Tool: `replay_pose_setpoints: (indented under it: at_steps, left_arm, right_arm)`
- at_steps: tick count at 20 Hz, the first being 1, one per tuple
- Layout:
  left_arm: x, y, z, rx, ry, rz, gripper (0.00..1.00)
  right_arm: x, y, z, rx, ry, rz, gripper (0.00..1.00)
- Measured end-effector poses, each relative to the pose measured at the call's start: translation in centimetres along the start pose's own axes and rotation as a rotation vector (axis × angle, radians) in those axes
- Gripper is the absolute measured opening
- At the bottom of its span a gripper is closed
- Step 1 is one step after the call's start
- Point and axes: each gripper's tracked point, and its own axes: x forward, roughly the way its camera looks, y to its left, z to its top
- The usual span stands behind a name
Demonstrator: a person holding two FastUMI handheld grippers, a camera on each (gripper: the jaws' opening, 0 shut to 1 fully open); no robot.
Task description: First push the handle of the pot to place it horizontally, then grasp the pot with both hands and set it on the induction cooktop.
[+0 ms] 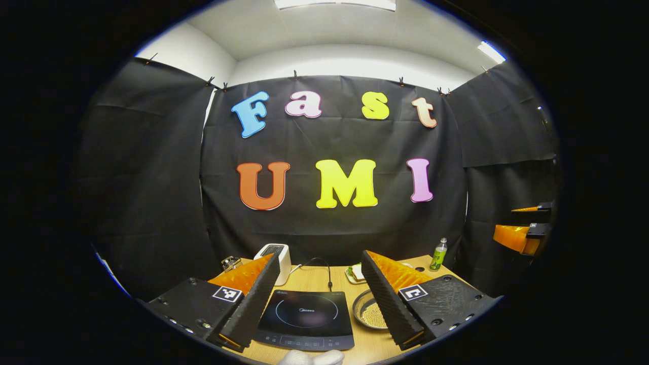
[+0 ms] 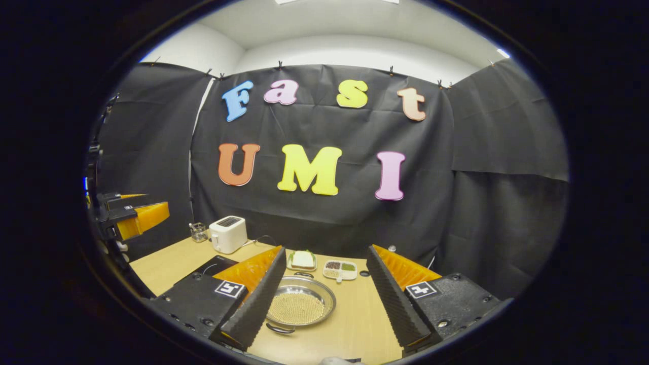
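Both grippers, left (image 1: 314, 299) and right (image 2: 324, 299), spread wide, empty. Beside induction cooktop (image 1: 307, 317): pot (image 2: 300, 305), probably rigid, slick metal. Best gripped at opposite handles.

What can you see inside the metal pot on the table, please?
The pot holds a bed of small pale yellowish grains covering its bottom, so the base itself is hidden. Nothing else lies on them. In the left gripper view, the left gripper's finger covers part of the pot.
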Motion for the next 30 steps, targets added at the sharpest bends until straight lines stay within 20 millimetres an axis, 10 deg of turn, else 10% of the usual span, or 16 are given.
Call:
replay_pose_setpoints:
  at_steps: [17,21,30]
  left_arm:
    - [-1.9,2.3,-2.1,-0.001,0.014,0.046,0.96]
    - [-2.6,3.0,-3.1,-0.012,0.022,0.057,0.96]
    - [-4.1,5.0,-5.2,-0.019,0.059,0.103,0.96]
  right_arm:
    - [3.9,7.6,-3.9,-0.018,0.121,0.191,1.00]
    - [5.5,10.5,-7.1,-0.054,0.200,0.246,0.96]
    - [8.0,16.7,-19.1,-0.038,0.520,0.369,0.48]
